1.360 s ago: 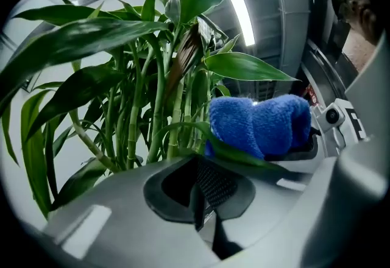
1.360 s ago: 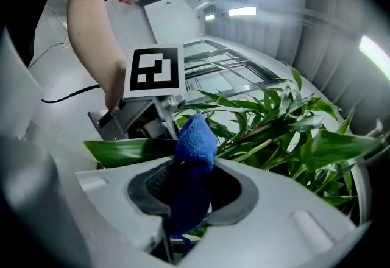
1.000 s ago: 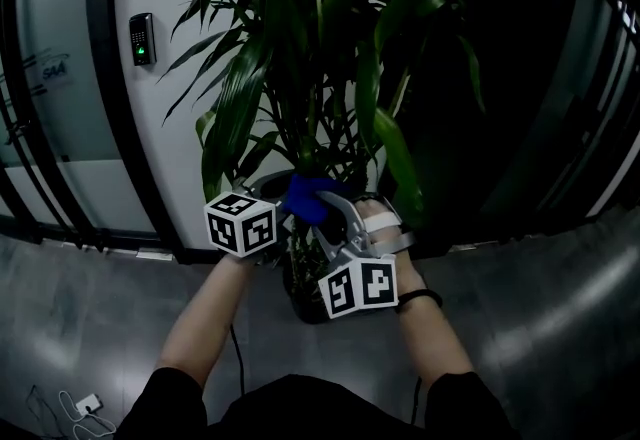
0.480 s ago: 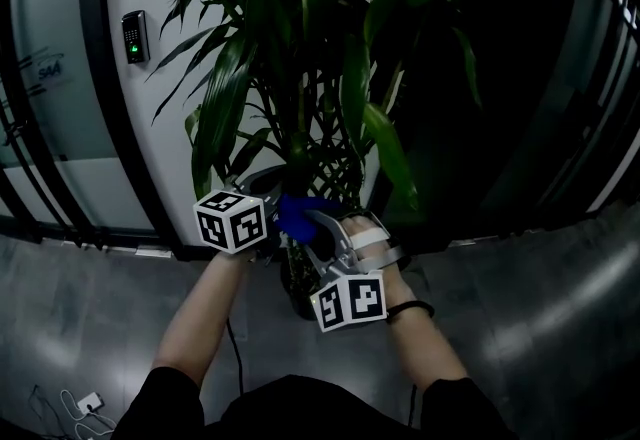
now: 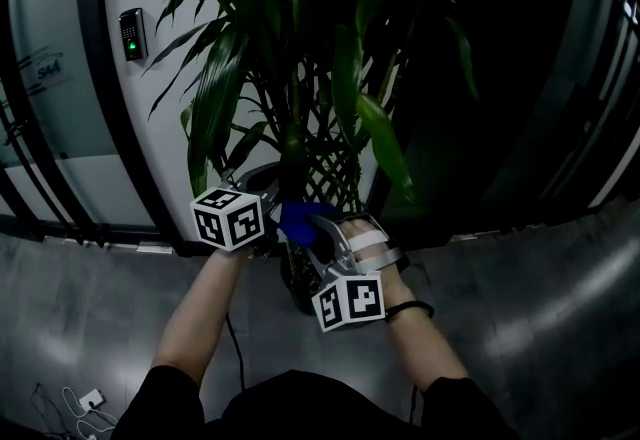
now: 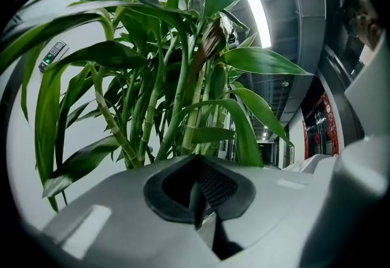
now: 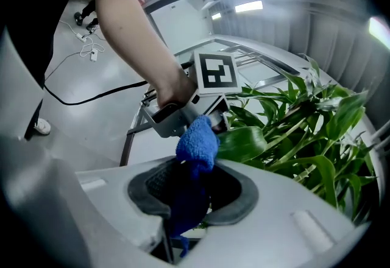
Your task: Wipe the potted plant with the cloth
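Head view dim; gripper views brighter, fisheye-warped; ceiling light [image 6: 259,14] glaring.

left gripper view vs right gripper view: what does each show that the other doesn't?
Left gripper view only: the plant's stalks, a wall keypad and a ceiling light.
Right gripper view only: the blue cloth clamped in the right gripper, the left gripper beside a leaf, the person's arm and floor cables.
Both: the plant's green leaves.
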A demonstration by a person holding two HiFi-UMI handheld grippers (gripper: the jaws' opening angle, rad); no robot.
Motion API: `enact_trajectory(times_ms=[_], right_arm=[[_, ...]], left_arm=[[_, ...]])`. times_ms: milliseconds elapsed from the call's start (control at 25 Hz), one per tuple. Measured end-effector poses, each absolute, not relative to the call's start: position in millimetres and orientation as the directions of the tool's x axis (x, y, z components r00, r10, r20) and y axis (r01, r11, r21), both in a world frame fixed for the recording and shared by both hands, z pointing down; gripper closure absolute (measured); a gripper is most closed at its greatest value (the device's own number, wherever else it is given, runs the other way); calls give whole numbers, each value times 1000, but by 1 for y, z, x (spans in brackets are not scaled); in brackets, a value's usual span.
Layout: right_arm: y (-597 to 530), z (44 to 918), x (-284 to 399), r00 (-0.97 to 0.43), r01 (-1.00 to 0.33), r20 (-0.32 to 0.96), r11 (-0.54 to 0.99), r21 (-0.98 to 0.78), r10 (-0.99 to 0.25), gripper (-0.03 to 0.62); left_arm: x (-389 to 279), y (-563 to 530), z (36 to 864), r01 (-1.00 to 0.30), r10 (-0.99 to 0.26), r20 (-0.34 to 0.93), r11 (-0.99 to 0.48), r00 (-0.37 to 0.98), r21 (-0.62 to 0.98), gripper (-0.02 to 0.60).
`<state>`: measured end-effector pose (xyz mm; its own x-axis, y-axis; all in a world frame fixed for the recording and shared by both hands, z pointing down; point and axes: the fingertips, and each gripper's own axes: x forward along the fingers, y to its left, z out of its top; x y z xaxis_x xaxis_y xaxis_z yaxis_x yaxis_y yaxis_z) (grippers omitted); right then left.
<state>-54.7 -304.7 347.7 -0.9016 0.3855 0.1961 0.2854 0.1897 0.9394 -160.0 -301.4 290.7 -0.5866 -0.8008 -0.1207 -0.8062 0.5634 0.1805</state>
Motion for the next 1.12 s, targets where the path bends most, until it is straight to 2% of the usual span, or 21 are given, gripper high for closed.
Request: enact_trajectory(times_ms=[520, 840, 1120], right_arm=[[-319, 403, -40, -867, 405, 298, 218, 888, 400, 484], [-324, 400, -41, -848, 457, 261, 388, 801, 460, 484], [-304, 401, -43, -811, 498, 216, 447, 743, 544, 484]], left_arm=[[-145, -282, 327, -758, -758, -80, 630, -648, 170, 575], [-129, -260, 363, -693, -697, -56, 695, -715, 189, 575], [-101, -233, 373, -645, -645, -39, 755, -763, 116, 575]])
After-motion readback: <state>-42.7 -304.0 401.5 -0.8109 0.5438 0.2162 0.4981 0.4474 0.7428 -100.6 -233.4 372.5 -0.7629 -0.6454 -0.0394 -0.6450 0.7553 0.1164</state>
